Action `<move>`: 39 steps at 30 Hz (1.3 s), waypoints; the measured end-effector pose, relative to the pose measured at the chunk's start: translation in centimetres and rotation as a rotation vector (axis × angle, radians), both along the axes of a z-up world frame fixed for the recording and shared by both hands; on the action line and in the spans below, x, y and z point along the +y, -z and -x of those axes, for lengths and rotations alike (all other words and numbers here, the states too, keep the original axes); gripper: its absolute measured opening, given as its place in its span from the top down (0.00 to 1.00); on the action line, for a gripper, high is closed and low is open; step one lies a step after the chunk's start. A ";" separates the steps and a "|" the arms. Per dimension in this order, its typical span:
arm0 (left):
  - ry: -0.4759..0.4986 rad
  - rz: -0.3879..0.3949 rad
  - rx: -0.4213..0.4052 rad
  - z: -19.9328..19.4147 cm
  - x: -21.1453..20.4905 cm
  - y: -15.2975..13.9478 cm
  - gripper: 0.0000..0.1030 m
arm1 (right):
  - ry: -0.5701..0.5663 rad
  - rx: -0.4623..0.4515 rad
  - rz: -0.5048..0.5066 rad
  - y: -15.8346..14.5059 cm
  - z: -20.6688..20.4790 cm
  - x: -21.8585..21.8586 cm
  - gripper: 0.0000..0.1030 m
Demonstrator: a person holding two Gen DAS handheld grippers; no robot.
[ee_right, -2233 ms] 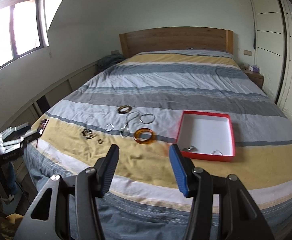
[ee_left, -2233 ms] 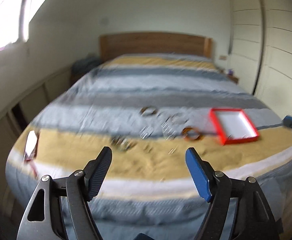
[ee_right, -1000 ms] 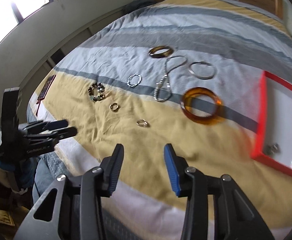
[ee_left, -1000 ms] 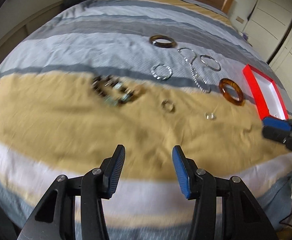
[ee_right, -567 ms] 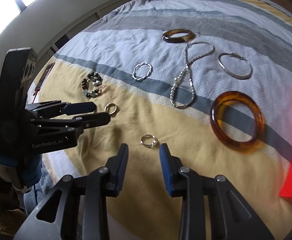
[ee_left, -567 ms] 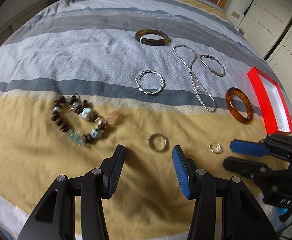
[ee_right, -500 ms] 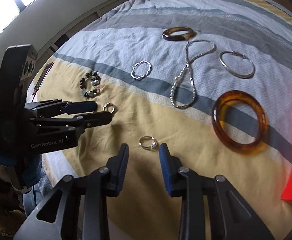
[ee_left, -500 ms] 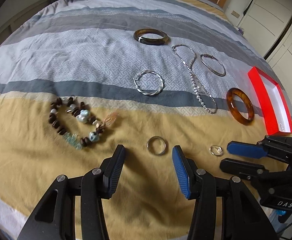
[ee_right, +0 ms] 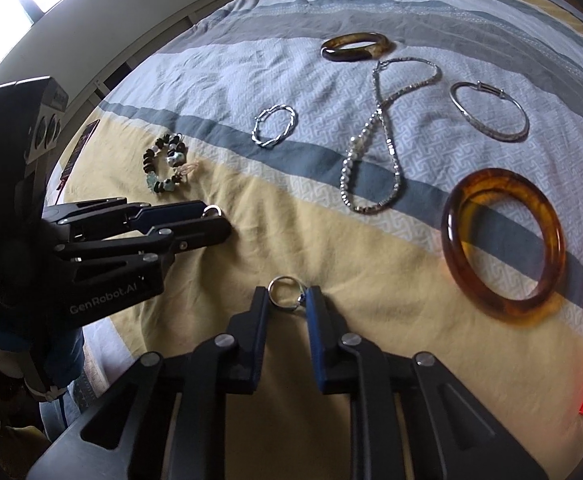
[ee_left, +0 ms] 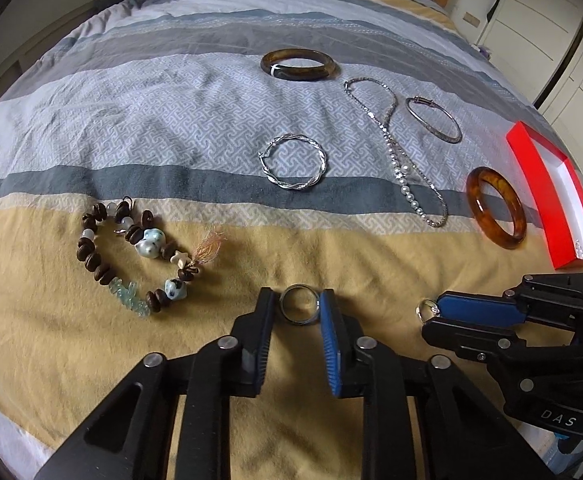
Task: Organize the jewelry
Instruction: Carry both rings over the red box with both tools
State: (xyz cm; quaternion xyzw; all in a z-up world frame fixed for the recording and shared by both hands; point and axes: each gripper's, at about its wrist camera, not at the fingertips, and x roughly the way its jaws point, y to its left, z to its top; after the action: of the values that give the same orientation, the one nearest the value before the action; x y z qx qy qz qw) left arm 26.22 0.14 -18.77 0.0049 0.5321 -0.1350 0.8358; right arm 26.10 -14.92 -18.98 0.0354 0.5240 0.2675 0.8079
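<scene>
Jewelry lies spread on a striped bedspread. My left gripper [ee_left: 296, 306] points down at the yellow stripe, its jaws closing on a plain silver ring [ee_left: 299, 321], with both pads against the ring's sides. In the right wrist view the left gripper [ee_right: 215, 220] shows from the side with that ring at its tips. To its right, my right gripper [ee_right: 287, 298] is closing on a small ring with a stone [ee_right: 286, 277], also touched by both pads. The red box [ee_left: 539, 208] lies at the far right.
On the bedspread lie a beaded bracelet [ee_left: 131, 256], a twisted silver hoop [ee_left: 291, 186], a dark bangle [ee_left: 299, 74], a pearl and chain necklace [ee_left: 405, 184], a thin silver bangle [ee_left: 421, 100] and an amber bangle [ee_left: 481, 216]. A wardrobe stands at the right.
Both grippers came down toward the yellow stripe, and their jaws narrowed from wide apart to touching a ring each.
</scene>
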 end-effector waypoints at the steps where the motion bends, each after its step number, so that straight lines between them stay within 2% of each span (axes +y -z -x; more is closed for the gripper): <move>1: -0.001 0.000 0.001 0.0 0.0 0.0 0.80 | 0.000 -0.002 0.000 0.0 0.0 0.0 0.83; 5: -0.005 -0.002 0.000 0.0 0.0 -0.2 0.80 | 0.001 -0.016 0.002 -0.3 0.1 0.2 0.83; 6: -0.005 -0.002 -0.001 0.1 0.0 -0.3 0.80 | 0.002 -0.021 0.002 -0.5 0.3 0.1 0.85; 7: -0.006 0.000 -0.002 0.2 0.0 -0.5 0.80 | 0.004 -0.027 0.001 -0.7 0.3 0.0 0.94; 11: -0.007 0.002 -0.008 0.6 0.0 -1.2 0.80 | 0.014 -0.047 0.006 -1.8 0.8 -0.3 0.95; 18: -0.017 0.010 -0.027 1.7 0.3 -2.4 0.80 | 0.018 -0.033 0.026 -1.5 1.1 -0.1 0.92; 20: -0.022 0.013 -0.028 1.8 0.5 -2.5 0.80 | 0.022 -0.019 0.012 -1.1 1.1 0.0 0.88; 22: -0.026 0.015 -0.027 1.8 0.6 -2.4 0.80 | 0.025 -0.013 0.003 -0.9 1.1 0.0 0.74; 24: -0.030 0.017 -0.025 1.8 0.8 -2.3 0.80 | 0.028 -0.015 0.000 -0.8 0.9 0.2 0.71; 33: -0.040 0.031 -0.017 1.6 1.4 -2.0 0.80 | 0.066 0.018 -0.028 0.1 -0.5 0.5 0.71; 35: -0.041 0.032 -0.016 1.7 1.3 -2.0 0.80 | 0.058 0.011 0.002 0.2 -0.5 0.8 0.75; 36: -0.040 0.031 -0.016 1.7 1.3 -2.0 0.80 | 0.057 0.008 0.011 0.2 -0.5 0.8 0.81; 39: -0.038 0.029 -0.020 1.9 1.1 -2.3 0.80 | 0.059 -0.003 0.012 -0.1 -0.2 0.7 0.81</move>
State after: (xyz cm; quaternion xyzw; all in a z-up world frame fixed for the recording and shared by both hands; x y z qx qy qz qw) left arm 24.31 1.27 -16.44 -0.0159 0.5219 -0.1265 0.8434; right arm 26.29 -14.26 -18.91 0.0457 0.5232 0.2406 0.8162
